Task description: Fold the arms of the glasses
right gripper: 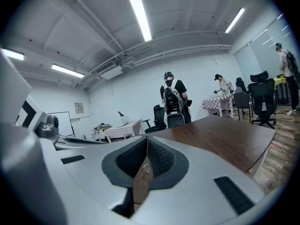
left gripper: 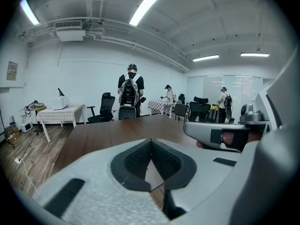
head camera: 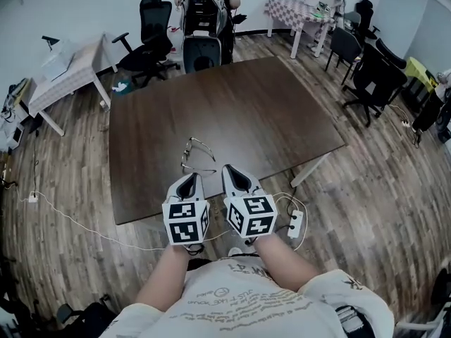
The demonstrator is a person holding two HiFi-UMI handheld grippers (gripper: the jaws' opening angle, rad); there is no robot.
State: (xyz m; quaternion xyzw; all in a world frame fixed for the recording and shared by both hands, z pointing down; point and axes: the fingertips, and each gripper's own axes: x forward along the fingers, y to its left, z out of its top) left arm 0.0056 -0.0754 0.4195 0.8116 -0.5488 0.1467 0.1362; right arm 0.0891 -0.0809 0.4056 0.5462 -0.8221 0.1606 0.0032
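A thin wire-framed pair of glasses (head camera: 194,155) lies on the dark brown table (head camera: 239,111) close to its front edge, its arms spread out. Just in front of it, side by side over that edge, are my left gripper (head camera: 189,177) and right gripper (head camera: 231,168), tips a little short of the frame. Both are shut with nothing in them. In the left gripper view the left gripper (left gripper: 151,140) has its pads meeting at the tip. In the right gripper view the right gripper (right gripper: 146,138) is closed too, and a small wire loop of the glasses (right gripper: 146,168) shows below the tips.
A person with a backpack rig (head camera: 203,20) stands at the table's far edge beside black office chairs (head camera: 151,44). White tables (head camera: 67,76) stand left and back right. More chairs (head camera: 370,76) are at the right. A power strip (head camera: 295,224) and cable lie on the wooden floor.
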